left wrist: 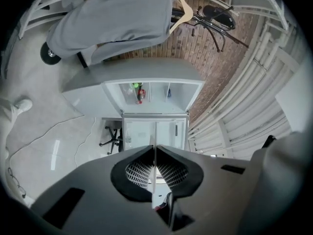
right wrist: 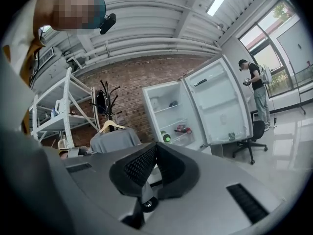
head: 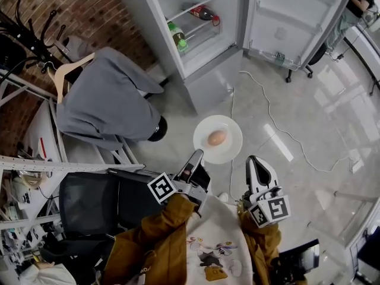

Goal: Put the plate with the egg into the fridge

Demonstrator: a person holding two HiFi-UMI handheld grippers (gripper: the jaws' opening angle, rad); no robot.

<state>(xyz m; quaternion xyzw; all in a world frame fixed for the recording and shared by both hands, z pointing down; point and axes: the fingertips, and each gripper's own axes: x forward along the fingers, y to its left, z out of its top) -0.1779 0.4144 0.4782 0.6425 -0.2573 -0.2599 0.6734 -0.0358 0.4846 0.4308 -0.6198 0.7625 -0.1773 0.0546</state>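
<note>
Plate (head: 230, 151) with egg (head: 217, 138) at its centre sits short of the fridge (head: 215, 76), open shelves dead ahead. Left gripper (head: 196, 157) is clamped on the plate's near rim, plate level, pointing at the fridge. Right gripper (head: 253, 162) is alongside, jaws together, empty. Next, I'd guess: straight push in.

The head view looks steeply down from above on the floor (head: 309, 117), with the open fridge (head: 208, 79) far ahead. The cameras on the left hand-held gripper (left wrist: 155, 151) and right hand-held gripper (right wrist: 155, 146) face level along their jaws — all three share that fridge and the brick wall (head: 77, 5).
</note>
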